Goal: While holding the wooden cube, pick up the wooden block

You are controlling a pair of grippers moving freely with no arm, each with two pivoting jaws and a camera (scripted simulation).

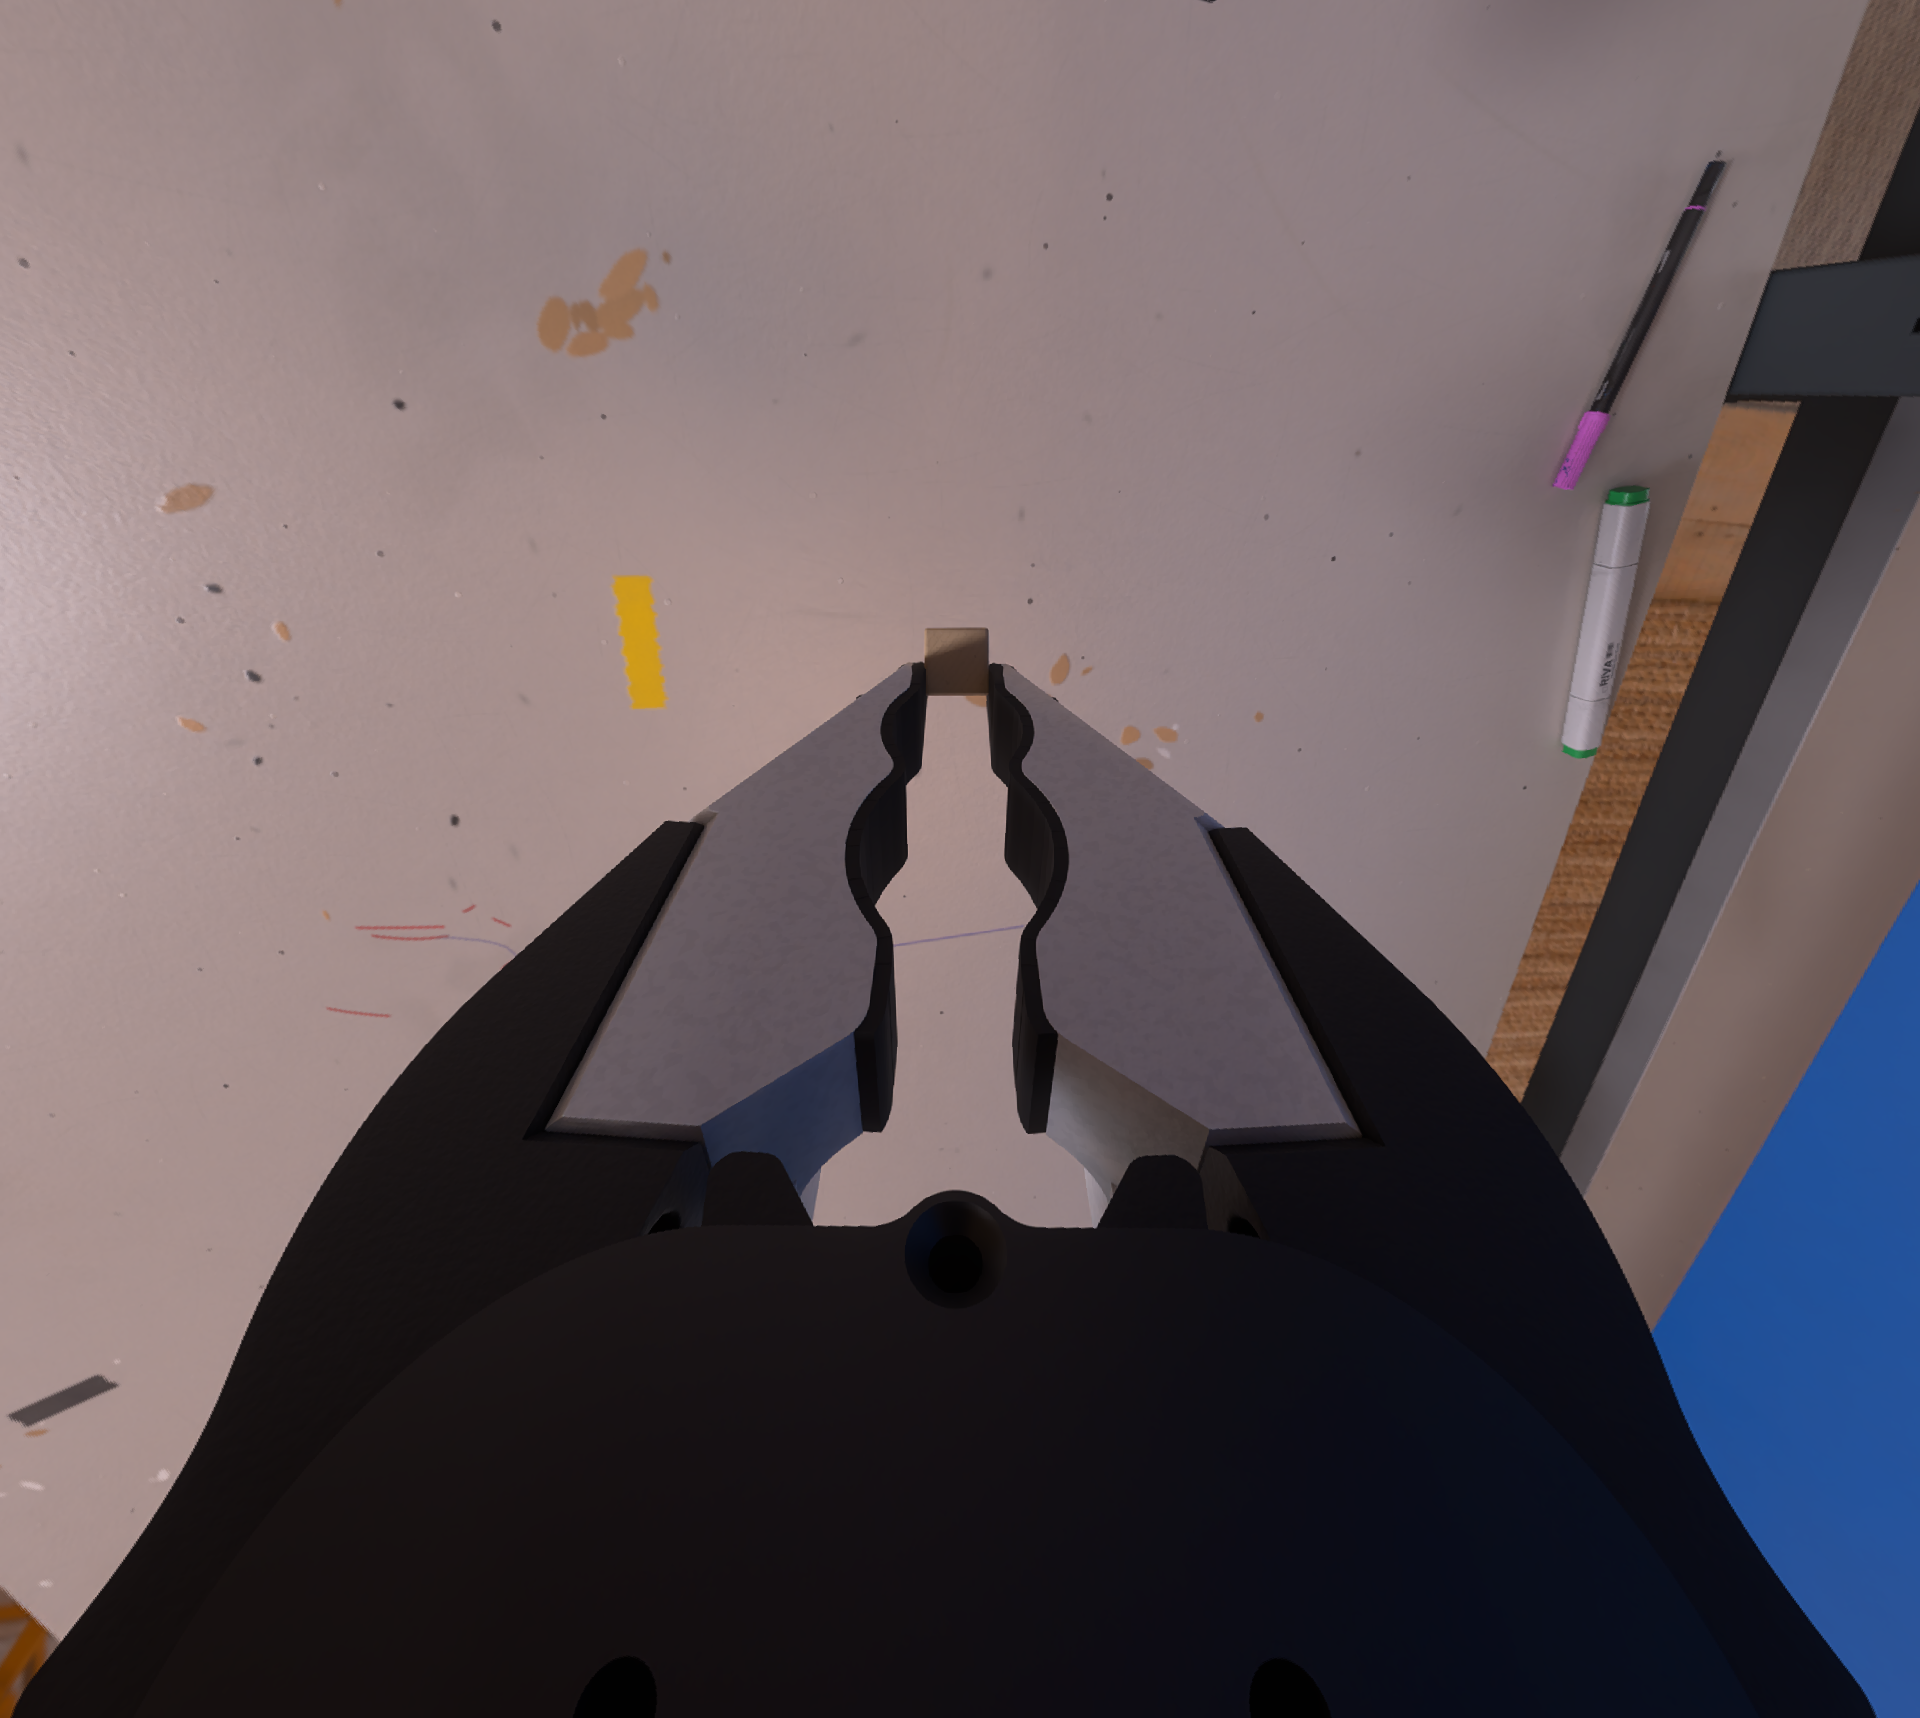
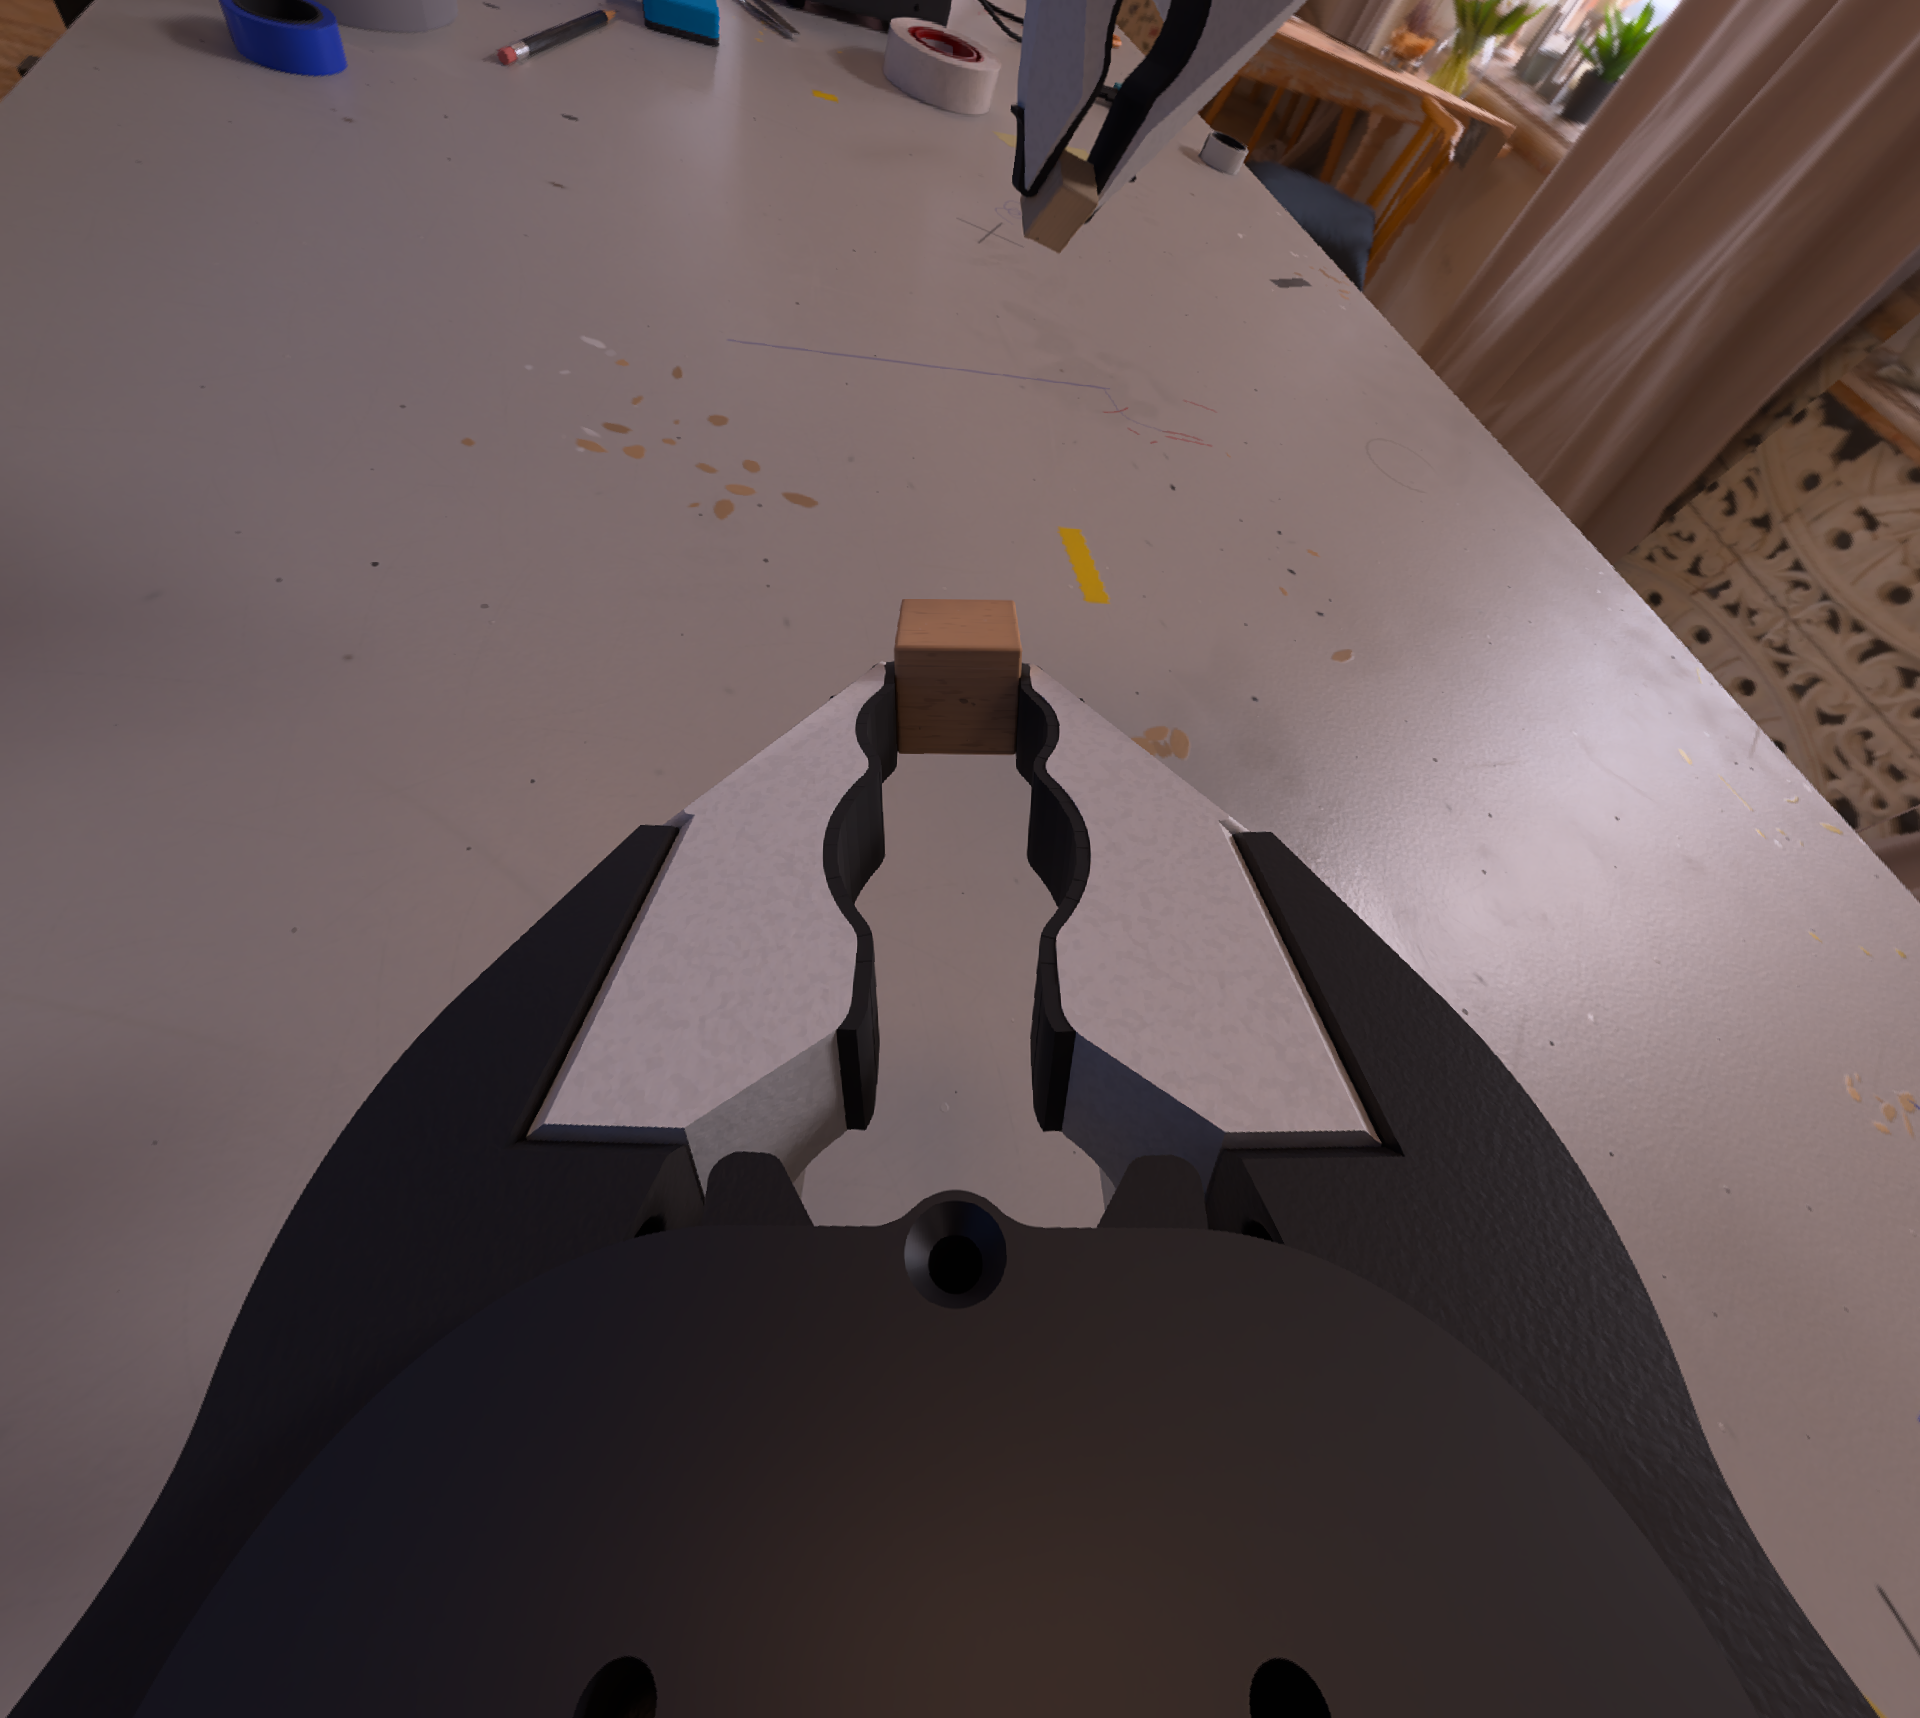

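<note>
Gripping the small wooden cube [image 1: 957, 660] at their tips, the left gripper [image 1: 957, 681] jaws are hanging above the counter [image 1: 416, 214]; the right gripper [image 2: 956, 692] jaws are clamping the wooden block [image 2: 956, 676], also raised clear.

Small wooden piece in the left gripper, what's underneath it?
Only speckled grey tabletop shows below the small wooden piece clamped in the left gripper; the piece itself covers the spot directly beneath.

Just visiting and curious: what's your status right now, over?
Left gripper shut on block, held above table. Right gripper shut on cube. Nothing in the way.
</note>
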